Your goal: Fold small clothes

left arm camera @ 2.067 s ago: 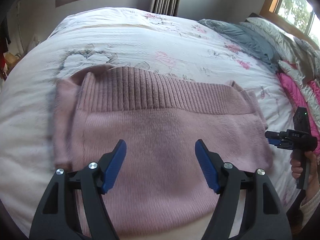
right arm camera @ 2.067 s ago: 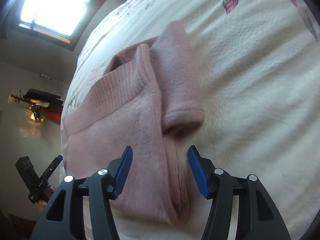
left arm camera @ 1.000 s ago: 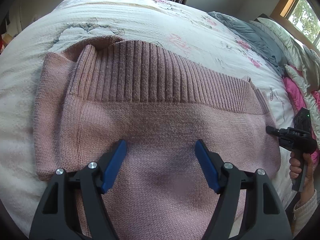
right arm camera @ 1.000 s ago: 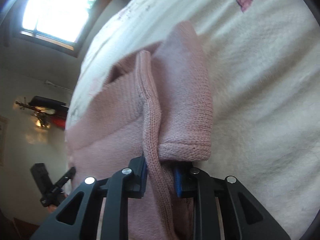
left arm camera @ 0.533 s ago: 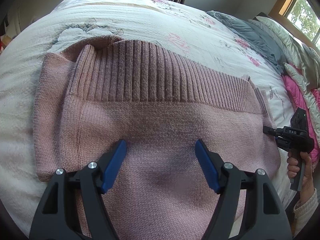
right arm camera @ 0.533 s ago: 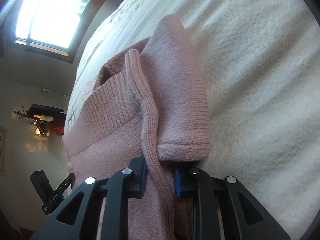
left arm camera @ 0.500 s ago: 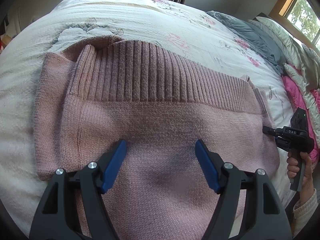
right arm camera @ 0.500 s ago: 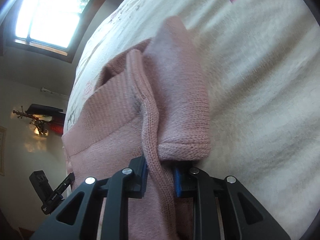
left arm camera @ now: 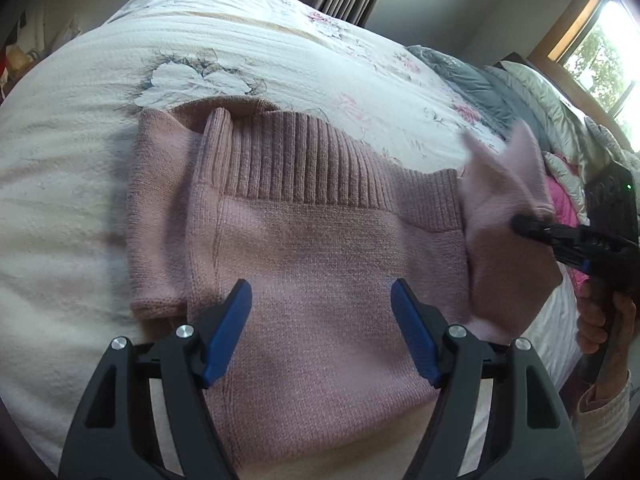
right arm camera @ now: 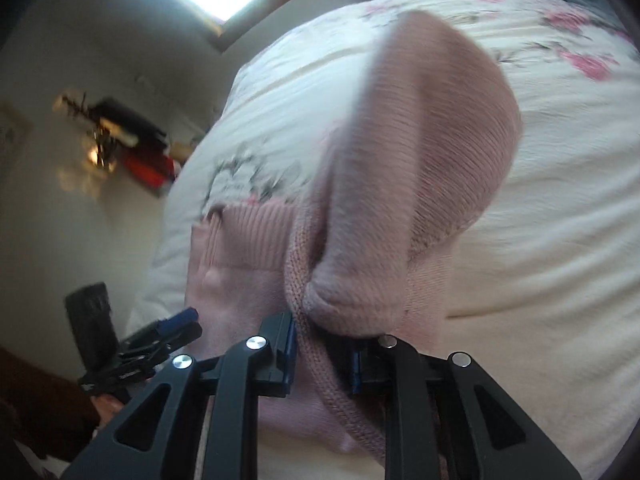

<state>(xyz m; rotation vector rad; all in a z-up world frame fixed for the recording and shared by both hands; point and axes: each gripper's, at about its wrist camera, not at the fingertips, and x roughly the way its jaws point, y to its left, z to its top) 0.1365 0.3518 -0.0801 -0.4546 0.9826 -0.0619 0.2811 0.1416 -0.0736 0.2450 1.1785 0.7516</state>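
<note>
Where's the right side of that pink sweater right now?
The pink sweater lies on the floral bedspread; its right edge is lifted off the bed, pinched in the right gripper, while the left gripper hovers open above its middle.

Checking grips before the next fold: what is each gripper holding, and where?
The right gripper is shut on the pink sweater, pinching its right side edge beside the sleeve cuff. The left gripper is open, holding nothing.

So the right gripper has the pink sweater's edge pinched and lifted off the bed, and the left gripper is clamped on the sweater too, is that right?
Not quite. The right gripper is indeed shut on the pink sweater, with its edge lifted off the bed. But the left gripper is not clamped: the left wrist view shows its jaws wide apart, holding nothing, over the sweater's body.
</note>
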